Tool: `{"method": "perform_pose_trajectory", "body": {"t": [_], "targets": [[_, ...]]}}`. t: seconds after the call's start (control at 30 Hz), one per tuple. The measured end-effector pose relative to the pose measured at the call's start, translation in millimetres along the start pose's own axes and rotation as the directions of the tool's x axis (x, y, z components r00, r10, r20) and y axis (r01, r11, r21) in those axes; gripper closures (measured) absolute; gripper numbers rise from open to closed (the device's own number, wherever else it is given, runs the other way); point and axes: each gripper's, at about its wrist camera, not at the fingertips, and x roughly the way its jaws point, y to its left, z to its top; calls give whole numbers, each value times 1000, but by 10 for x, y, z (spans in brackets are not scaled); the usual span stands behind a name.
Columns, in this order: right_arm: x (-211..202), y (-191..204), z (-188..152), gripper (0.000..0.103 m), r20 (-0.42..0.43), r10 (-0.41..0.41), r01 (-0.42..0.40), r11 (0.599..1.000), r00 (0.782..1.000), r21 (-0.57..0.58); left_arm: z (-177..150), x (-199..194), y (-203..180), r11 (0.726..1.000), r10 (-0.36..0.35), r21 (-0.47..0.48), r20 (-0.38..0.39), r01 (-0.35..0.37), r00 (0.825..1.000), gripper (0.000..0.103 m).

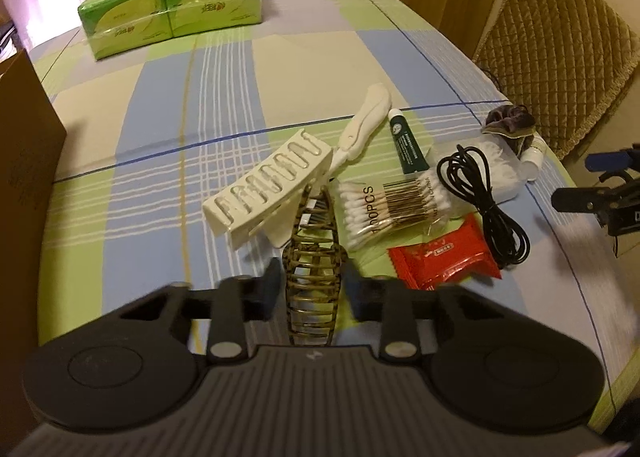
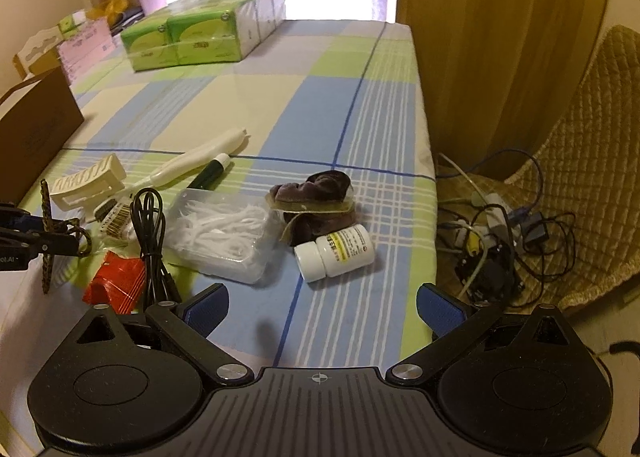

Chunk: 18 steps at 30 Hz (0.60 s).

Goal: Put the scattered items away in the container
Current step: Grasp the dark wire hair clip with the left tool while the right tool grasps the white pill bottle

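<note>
Tortoiseshell hair claw sits pinched between the left gripper pads, just in front of a white clip and cotton swabs. Right gripper hangs wide apart over the plaid sheet, near a pill bottle. Cardboard box stands off left.

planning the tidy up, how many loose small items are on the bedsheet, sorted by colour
White: 4 – ridged plastic clip, folding handle tool, box of floss picks, pill bottle
Green: 1 – ointment tube
Black: 1 – coiled cable
Red: 1 – snack packet
Brown: 2 – patterned hair claw, velvet scrunchie
Clear: 1 – cotton swab pack
Total: 10
</note>
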Motion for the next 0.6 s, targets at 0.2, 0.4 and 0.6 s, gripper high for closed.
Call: {"method": "perform_pose_trajectory", "body": {"t": [0.2, 0.4, 0.6], "targets": [[87, -43, 25, 0, 25, 65, -63, 995, 998, -82, -55, -54, 22, 1000, 13, 6, -13, -13, 1000, 81], [264, -157, 105, 27, 12, 114, -111, 981, 993, -159, -158, -151, 107, 999, 31, -19, -37, -31, 999, 81], [388, -221, 178, 50, -20, 158, -158, 954, 987, -256, -232, -212, 175, 998, 53, -42, -54, -56, 997, 81]]}}
